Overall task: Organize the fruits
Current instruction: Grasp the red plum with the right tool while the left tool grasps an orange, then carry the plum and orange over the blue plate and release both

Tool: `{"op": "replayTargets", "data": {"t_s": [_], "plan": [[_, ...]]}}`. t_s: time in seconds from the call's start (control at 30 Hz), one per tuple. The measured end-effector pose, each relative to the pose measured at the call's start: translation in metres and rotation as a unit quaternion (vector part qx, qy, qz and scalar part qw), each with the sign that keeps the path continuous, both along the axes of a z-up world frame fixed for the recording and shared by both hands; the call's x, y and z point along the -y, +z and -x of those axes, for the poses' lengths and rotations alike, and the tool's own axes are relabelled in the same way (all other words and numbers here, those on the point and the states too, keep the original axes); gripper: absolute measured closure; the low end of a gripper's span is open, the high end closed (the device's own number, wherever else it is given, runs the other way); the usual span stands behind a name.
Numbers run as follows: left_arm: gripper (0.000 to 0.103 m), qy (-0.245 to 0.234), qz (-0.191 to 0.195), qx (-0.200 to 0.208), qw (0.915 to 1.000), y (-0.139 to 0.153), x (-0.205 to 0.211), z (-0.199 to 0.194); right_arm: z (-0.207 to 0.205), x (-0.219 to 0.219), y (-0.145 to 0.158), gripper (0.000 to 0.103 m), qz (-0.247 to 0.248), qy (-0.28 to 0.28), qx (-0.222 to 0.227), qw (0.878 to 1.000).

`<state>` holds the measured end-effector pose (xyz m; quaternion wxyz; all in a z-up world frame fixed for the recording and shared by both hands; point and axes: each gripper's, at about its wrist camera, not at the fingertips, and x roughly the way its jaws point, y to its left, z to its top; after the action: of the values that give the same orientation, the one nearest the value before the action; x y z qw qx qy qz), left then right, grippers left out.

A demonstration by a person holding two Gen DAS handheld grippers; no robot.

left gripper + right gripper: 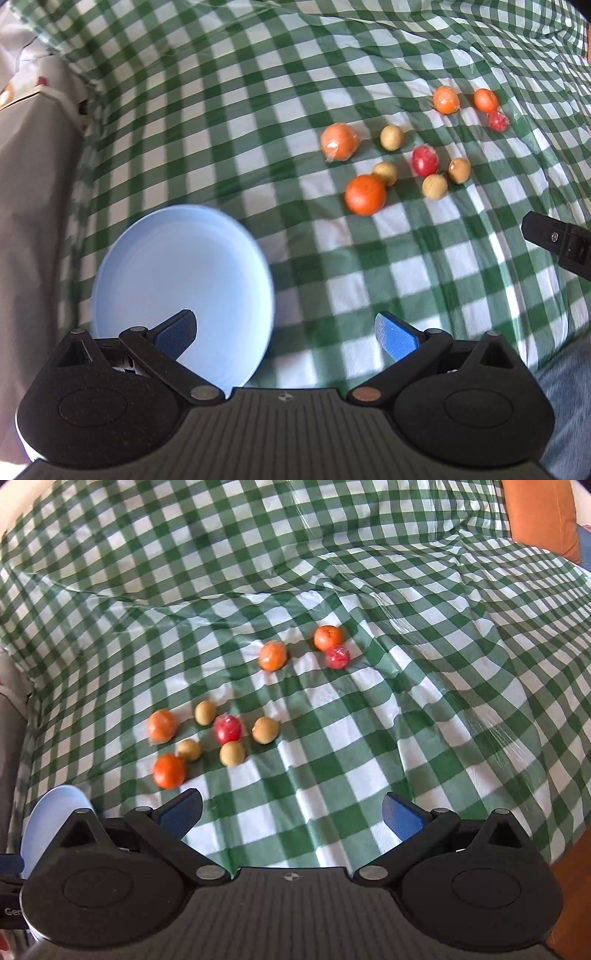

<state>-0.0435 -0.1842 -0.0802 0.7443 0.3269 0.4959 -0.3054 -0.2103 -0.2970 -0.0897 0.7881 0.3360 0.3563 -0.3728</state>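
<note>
Several fruits lie loose on the green checked cloth [369,277]: oranges such as the nearest one [365,194] [168,771], small tan fruits [434,186] [232,753], and red ones [424,160] [228,728]. A pale blue plate [177,280] [48,812] rests on the cloth to their left. My left gripper [286,332] hangs open, its left finger over the plate's near part. My right gripper [291,812] is open above bare cloth, nearer than the fruits. Part of the right gripper [561,243] shows at the right edge of the left wrist view.
The cloth is wrinkled and covered with clear film. A grey-covered piece of furniture [33,203] stands at the left. An orange cushion [543,513] sits at the far right corner. Blue fabric [565,413] shows at the lower right.
</note>
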Motion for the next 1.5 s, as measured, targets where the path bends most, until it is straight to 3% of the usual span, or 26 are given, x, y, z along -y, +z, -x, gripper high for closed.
{"op": "replayTargets", "data": {"t_s": [0.1, 0.23, 0.4, 0.47, 0.53, 0.57, 0.6, 0.63, 0.67, 0.77, 0.87, 0.97, 1.13, 1.33, 1.5], "plan": [[0.0, 0.002, 0.014, -0.002, 0.9999, -0.018, 0.022, -0.006, -0.005, 0.019, -0.008, 0.0, 0.023, 0.011, 0.009, 1.0], [0.0, -0.011, 0.033, -0.004, 0.9994, -0.044, 0.053, -0.006, -0.021, 0.062, -0.027, 0.001, 0.105, 0.056, 0.023, 0.993], [0.001, -0.027, 0.039, 0.005, 0.9988, -0.067, 0.083, -0.01, -0.055, 0.127, -0.061, 0.006, 0.143, 0.074, -0.024, 0.987], [0.006, -0.023, 0.047, 0.0, 0.9986, -0.072, 0.089, -0.018, -0.067, 0.148, -0.075, 0.007, 0.128, 0.077, -0.029, 0.988], [0.029, -0.02, 0.053, -0.011, 0.9983, -0.077, 0.094, -0.026, -0.079, 0.16, -0.09, 0.012, 0.109, 0.083, -0.041, 0.99], [0.036, -0.019, 0.068, -0.028, 0.9971, -0.077, 0.094, -0.031, -0.083, 0.163, -0.095, 0.012, 0.112, 0.087, -0.042, 0.989], [0.064, -0.013, 0.085, -0.03, 0.9958, -0.073, 0.092, -0.033, -0.084, 0.158, -0.096, 0.028, 0.133, 0.09, -0.033, 0.986], [0.064, -0.017, 0.087, -0.034, 0.9954, -0.07, 0.092, -0.035, -0.085, 0.154, -0.096, 0.041, 0.14, 0.101, -0.024, 0.985], [0.064, -0.018, 0.088, -0.04, 0.9951, -0.069, 0.092, -0.036, -0.086, 0.15, -0.093, 0.074, 0.143, 0.105, -0.019, 0.984], [0.065, -0.022, 0.097, -0.046, 0.994, -0.062, 0.086, -0.035, -0.086, 0.136, -0.084, 0.072, 0.155, 0.1, -0.037, 0.982], [0.065, -0.022, 0.106, -0.052, 0.9928, -0.046, 0.071, -0.031, -0.075, 0.117, -0.068, 0.072, 0.176, 0.098, -0.026, 0.979], [0.065, -0.013, 0.107, -0.054, 0.9927, -0.023, 0.045, -0.027, -0.057, 0.094, -0.044, 0.072, 0.163, 0.092, -0.001, 0.982], [0.064, 0.012, 0.079, -0.035, 0.9962, 0.018, -0.014, -0.018, -0.04, 0.03, -0.013, 0.072, 0.112, 0.127, 0.031, 0.985], [0.064, 0.047, 0.067, -0.014, 0.9966, 0.054, -0.102, -0.018, -0.046, -0.076, 0.017, 0.072, 0.041, 0.182, 0.057, 0.981], [0.064, 0.068, 0.079, 0.005, 0.9945, 0.073, -0.158, -0.018, -0.05, -0.153, 0.04, 0.072, 0.056, 0.234, 0.063, 0.968]]}}
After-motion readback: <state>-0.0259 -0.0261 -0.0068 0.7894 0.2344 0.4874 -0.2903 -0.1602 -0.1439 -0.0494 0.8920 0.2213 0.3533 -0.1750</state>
